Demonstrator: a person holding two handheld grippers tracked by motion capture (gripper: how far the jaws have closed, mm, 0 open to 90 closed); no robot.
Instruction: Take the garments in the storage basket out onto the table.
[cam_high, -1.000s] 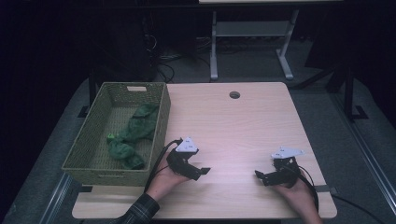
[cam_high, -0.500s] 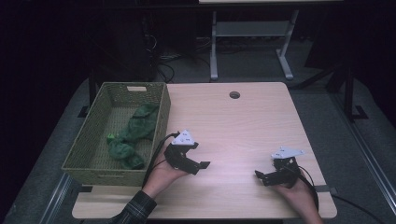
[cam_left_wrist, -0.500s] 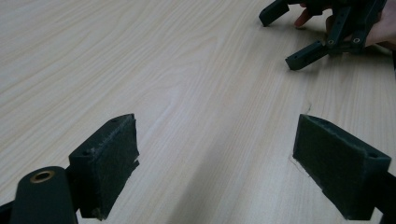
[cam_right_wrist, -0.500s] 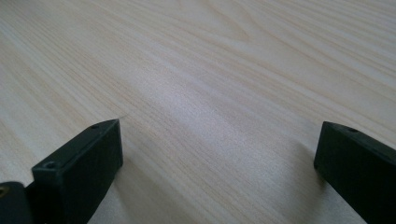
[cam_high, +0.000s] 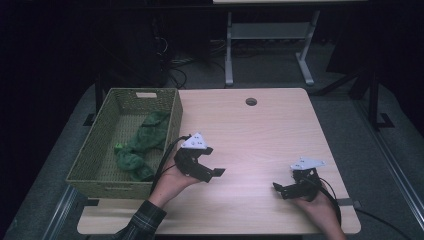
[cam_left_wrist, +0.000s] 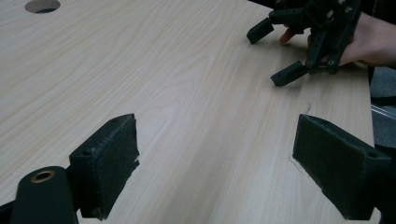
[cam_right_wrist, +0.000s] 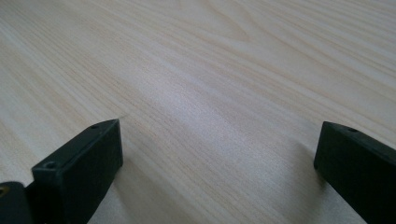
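A woven green basket (cam_high: 92, 167) stands at the table's left edge with crumpled green cloths (cam_high: 142, 145) inside. My left gripper (cam_high: 212, 162) hovers just right of the basket, low over the bare wood, jaws open and empty (cam_left_wrist: 215, 172). My right gripper (cam_high: 281, 186) rests near the front right of the table, also open with nothing between its jaws (cam_right_wrist: 217, 168). In the left gripper view, the right gripper (cam_left_wrist: 273, 53) appears at the upper right, held by a hand, its jaws spread apart.
The light wooden table (cam_high: 260, 135) has a round cable hole (cam_high: 251, 101) near its far edge. Behind the table stand a grey metal frame (cam_high: 267, 35) and tangled cables on a dark floor. Cables trail from both grippers.
My left gripper has drifted slightly away from the person and toward the basket. The right gripper has stayed put.
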